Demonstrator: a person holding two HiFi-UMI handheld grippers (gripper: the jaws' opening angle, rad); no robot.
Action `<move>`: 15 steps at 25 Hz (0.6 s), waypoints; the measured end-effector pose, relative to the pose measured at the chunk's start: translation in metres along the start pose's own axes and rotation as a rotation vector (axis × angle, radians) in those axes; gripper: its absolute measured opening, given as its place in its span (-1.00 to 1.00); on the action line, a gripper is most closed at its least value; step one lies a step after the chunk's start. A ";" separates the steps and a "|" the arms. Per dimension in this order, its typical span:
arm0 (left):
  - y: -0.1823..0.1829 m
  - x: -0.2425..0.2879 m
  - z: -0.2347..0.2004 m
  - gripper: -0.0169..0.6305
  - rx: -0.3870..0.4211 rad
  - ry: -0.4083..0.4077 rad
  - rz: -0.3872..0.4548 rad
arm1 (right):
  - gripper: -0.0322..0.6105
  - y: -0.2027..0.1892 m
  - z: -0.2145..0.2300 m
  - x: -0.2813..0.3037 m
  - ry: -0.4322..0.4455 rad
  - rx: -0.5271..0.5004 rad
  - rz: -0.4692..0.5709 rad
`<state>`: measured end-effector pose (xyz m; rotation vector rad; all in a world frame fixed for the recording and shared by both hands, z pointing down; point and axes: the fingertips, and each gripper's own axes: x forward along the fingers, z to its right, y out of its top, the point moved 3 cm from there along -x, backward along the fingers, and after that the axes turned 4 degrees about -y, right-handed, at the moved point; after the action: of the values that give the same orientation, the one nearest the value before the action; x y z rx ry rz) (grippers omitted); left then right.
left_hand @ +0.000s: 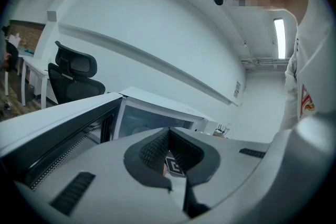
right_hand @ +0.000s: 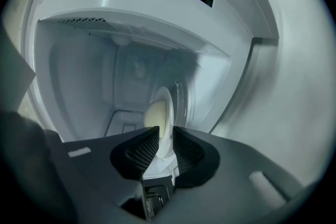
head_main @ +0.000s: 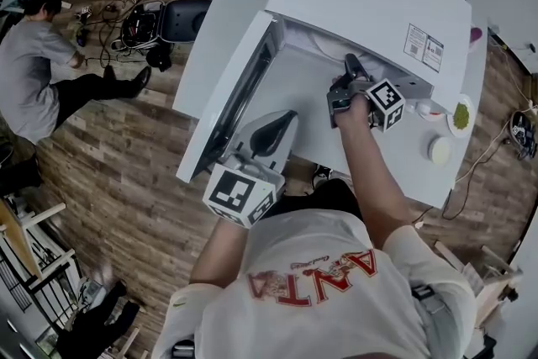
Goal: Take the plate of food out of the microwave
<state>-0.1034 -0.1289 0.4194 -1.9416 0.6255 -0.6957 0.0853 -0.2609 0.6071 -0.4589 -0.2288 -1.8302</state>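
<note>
The right claw [right_hand: 160, 147] is inside the microwave [right_hand: 131, 34] and grasps the near rim of the plate [right_hand: 167, 113] between its two pads. The rest of the plate, with the pale food [right_hand: 151, 115] on it, extends straight ahead of the claw, deeper in the cavity, so the way out is, I think, straight backward. The left claw [left_hand: 170, 152] is released and empty, outside beside the open door [left_hand: 63, 128], farther from the plate
</note>
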 end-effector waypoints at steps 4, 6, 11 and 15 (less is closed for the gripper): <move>-0.001 0.002 -0.001 -0.92 -0.012 -0.008 -0.002 | -0.84 0.000 0.006 0.001 -0.049 -0.031 0.003; -0.002 0.003 -0.001 -0.92 -0.014 -0.013 -0.006 | -0.84 -0.001 0.008 0.001 -0.050 -0.035 0.001; -0.006 0.003 0.001 -0.92 0.005 -0.015 -0.009 | -0.84 -0.001 0.005 -0.005 -0.040 -0.026 -0.015; -0.004 0.002 0.002 -0.92 0.010 -0.015 -0.008 | -0.84 -0.004 0.000 -0.012 -0.026 -0.028 -0.029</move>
<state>-0.1004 -0.1275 0.4228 -1.9397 0.6041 -0.6879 0.0846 -0.2489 0.6024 -0.5010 -0.2291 -1.8583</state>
